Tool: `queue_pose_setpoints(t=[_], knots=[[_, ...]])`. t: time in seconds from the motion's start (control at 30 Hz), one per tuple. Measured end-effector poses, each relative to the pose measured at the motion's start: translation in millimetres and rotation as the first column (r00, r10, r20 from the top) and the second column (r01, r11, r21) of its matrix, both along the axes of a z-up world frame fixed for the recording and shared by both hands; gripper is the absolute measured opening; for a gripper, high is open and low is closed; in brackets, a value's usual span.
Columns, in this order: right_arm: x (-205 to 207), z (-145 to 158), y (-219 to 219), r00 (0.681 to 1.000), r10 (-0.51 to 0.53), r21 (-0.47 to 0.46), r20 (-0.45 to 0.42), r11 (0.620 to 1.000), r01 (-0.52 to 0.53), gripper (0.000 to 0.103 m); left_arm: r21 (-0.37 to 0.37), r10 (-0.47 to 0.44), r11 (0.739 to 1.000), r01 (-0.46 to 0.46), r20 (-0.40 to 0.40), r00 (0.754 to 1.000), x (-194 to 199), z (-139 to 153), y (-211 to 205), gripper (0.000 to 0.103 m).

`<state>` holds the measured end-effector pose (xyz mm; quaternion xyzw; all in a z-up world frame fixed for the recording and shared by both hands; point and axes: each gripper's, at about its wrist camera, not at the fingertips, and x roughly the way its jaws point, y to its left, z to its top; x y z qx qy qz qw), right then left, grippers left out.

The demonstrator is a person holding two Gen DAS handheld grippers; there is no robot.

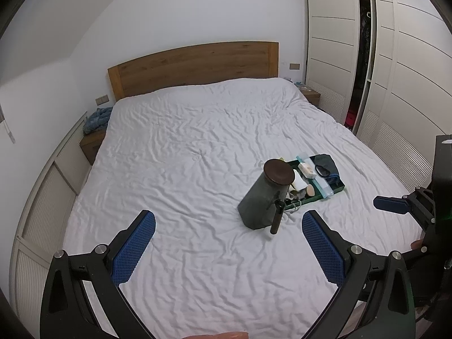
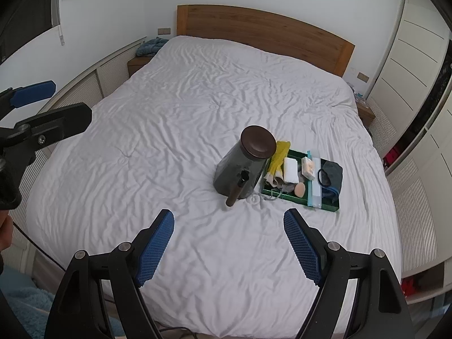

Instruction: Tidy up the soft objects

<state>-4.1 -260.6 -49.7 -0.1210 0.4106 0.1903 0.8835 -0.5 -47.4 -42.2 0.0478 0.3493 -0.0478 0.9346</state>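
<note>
Left wrist view: left hand-held gripper (image 1: 228, 240) jaws spread wide, nothing between the blue pads; it hangs over the near part of the bed (image 1: 175, 152), clear of the sheet.
Right wrist view: right hand-held gripper (image 2: 228, 237) jaws likewise wide apart and empty, above the bed's near edge, short of the objects.
Cross-sighting: right hand-held gripper appears at the right edge of the left view; left one at the left edge of the right view.
Bed: white wrinkled sheet, wooden headboard (image 2: 262, 32) at the far end.
Tray: green tray (image 2: 325, 207) lying flat on the sheet, right of centre.
Tray contents: yellow cloth (image 2: 278, 155) draped over the left rim; white folded cloth (image 2: 291, 169); small pale packet (image 2: 308, 168); beige round sponge (image 2: 300, 189); clear zip bag (image 2: 315, 186) lying lengthwise; dark blue-grey fabric (image 2: 333, 175) at the right end with a black loop on it.
Canister: dark grey lidded container (image 2: 243, 163) with brown lid and a side handle, tilted, just beside the tray's left end.
Surroundings: white wardrobe (image 1: 333, 42) to the right; blue knit (image 1: 97, 118) on the far-left nightstand.
</note>
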Motion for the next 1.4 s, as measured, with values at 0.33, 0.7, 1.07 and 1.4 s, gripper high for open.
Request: queue_pose_setpoints(t=[0.33,0.7,1.07,1.4], knots=[[11.9,-0.8,7.2,1.0,0.015,-0.001,0.0,1.0,-0.015,0.081,-0.001,0.008,1.0,-0.008,0.002,1.0,6.7,1.0,2.2,0.102],[16.6,-2.4,19.2,1.0,0.027,-0.006,0.002,1.0,-0.027,0.081,0.001,0.018,1.0,-0.018,0.003,1.0,10.5,-1.9,9.0,0.102],[14.4,-2.6,25.2,1.0,0.03,-0.005,0.005,1.0,-0.03,0.081,0.004,0.023,1.0,-0.023,0.004,1.0,10.3,-4.8,9.1,0.102],[13.5,-3.6,27.2,1.0,0.03,-0.005,0.004,1.0,-0.03,0.081,0.0,0.022,1.0,-0.022,-0.002,1.0,6.8,-7.1,12.4,0.102]])
